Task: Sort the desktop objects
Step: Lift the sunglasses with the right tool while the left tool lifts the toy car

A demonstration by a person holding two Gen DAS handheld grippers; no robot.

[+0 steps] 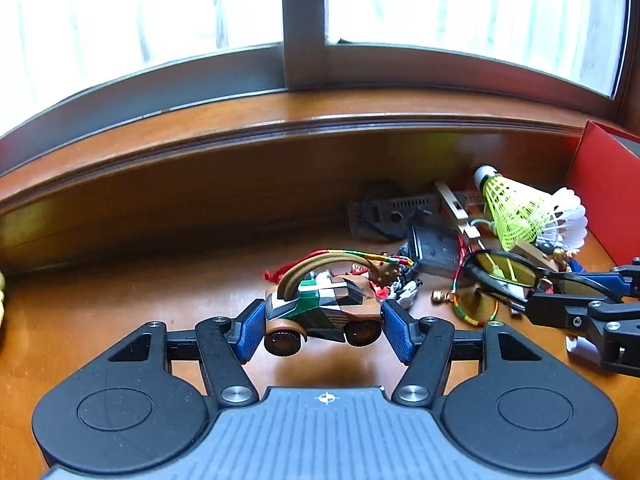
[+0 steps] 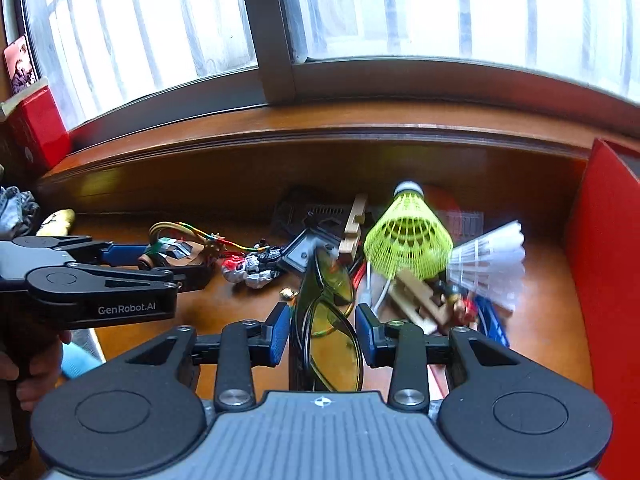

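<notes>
My left gripper [image 1: 323,322] is shut on a brown, green and white toy car [image 1: 326,312] and holds it just above the wooden desk; a brown cord arches over the car. It also shows in the right wrist view [image 2: 168,252]. My right gripper [image 2: 322,334] is shut on black-framed glasses with yellow lenses [image 2: 330,320], pads on either side of the frame. The glasses also show in the left wrist view [image 1: 508,274], with the right gripper [image 1: 580,312] at the right edge.
A pile lies behind: a yellow shuttlecock [image 2: 408,236], a white shuttlecock [image 2: 488,262], wooden clips [image 2: 416,300], black plastic parts [image 1: 394,212], a small robot figure [image 2: 250,266], a beaded bangle [image 1: 474,308]. A red box wall [image 2: 608,280] stands at the right. The raised window sill [image 1: 280,128] runs behind.
</notes>
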